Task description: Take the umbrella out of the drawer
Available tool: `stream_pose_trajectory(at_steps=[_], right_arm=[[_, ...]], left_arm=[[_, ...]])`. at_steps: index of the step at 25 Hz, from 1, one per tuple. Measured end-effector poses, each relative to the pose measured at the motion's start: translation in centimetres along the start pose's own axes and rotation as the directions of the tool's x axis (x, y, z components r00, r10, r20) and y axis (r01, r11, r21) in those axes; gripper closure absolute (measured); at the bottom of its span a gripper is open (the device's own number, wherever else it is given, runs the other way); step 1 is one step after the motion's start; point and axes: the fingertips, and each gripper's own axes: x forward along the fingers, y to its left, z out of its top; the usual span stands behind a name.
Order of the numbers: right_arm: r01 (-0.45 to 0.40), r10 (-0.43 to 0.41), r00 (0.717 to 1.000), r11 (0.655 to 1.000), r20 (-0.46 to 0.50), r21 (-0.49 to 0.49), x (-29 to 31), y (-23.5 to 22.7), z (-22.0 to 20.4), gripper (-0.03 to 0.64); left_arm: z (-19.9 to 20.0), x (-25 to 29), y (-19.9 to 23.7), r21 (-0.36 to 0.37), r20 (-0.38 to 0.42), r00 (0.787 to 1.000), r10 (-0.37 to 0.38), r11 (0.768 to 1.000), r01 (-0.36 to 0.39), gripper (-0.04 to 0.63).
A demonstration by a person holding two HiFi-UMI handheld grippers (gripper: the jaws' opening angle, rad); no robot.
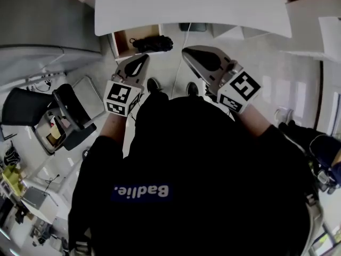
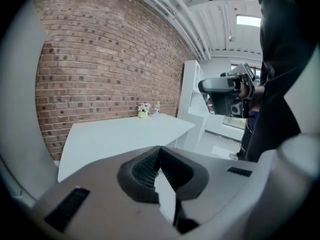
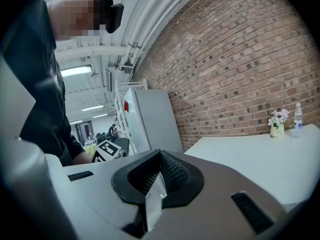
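Near: left gripper and right gripper are hovering side by side. Each is pinched fully together and carrying nothing. I'm judging the reach into the drawer to be the step in hand. The jaws need parting first, then lowering squarely over the bundle's middle.

Farther: a black bundle, which I'm taking for the umbrella, is lying in the open drawer under the white table. It is just beyond the left gripper's tip and not touching it.

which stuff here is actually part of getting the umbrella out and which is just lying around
Job: open drawer, black umbrella, left tool, right tool, both shut and empty.
Lying about: black chair, flower pot, water bottle.
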Motion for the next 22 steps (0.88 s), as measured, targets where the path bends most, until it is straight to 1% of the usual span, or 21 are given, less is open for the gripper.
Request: stream_pose_trajectory(at_steps=[2, 5, 11, 13, 14, 17, 22], right_arm=[[0.051, -0.051, 0.999, 0.999, 0.003, 0.003, 1.2, -0.1, 0.2, 0.591], [0.117, -0.117, 0.993, 0.993, 0.009, 0.006, 2.8, 0.0, 0.7, 0.591], [0.195, -0.195, 0.981, 0.981, 0.007, -0.002, 4.6, 0.3, 1.4, 0.591], [0.224, -0.224, 0.974, 0.974, 0.003, 0.011, 4.7, 0.1, 1.1, 0.591], [0.236, -0.237, 0.972, 0.971, 0.001, 0.017, 4.8, 0.0, 0.9, 0.591], [0.262, -0.262, 0.965, 0.964, -0.003, 0.043, 4.9, -0.6, 0.1, 0.591], [0.288, -0.289, 0.957, 0.955, -0.007, 0.076, 5.2, -1.8, -1.6, 0.591]], left_arm=[[-1.4, 0.6, 1.2, 0.016, -0.028, 0.998, -0.054, 0.998, 0.054, 0.594], [-3.2, 1.5, 2.8, 0.035, -0.07, 0.989, -0.129, 0.991, 0.131, 0.595], [-5.8, 3.5, 4.9, 0.074, -0.145, 0.963, -0.225, 0.969, 0.237, 0.589], [-6.9, 4.4, 5.3, 0.082, -0.177, 0.952, -0.249, 0.96, 0.267, 0.575], [-7.5, 4.9, 5.4, 0.087, -0.195, 0.946, -0.26, 0.956, 0.28, 0.551], [-9.4, 6.5, 5.9, 0.113, -0.251, 0.926, -0.282, 0.941, 0.318, 0.531], [-12.7, 9.1, 7.2, 0.163, -0.335, 0.897, -0.29, 0.92, 0.358, 0.51]])
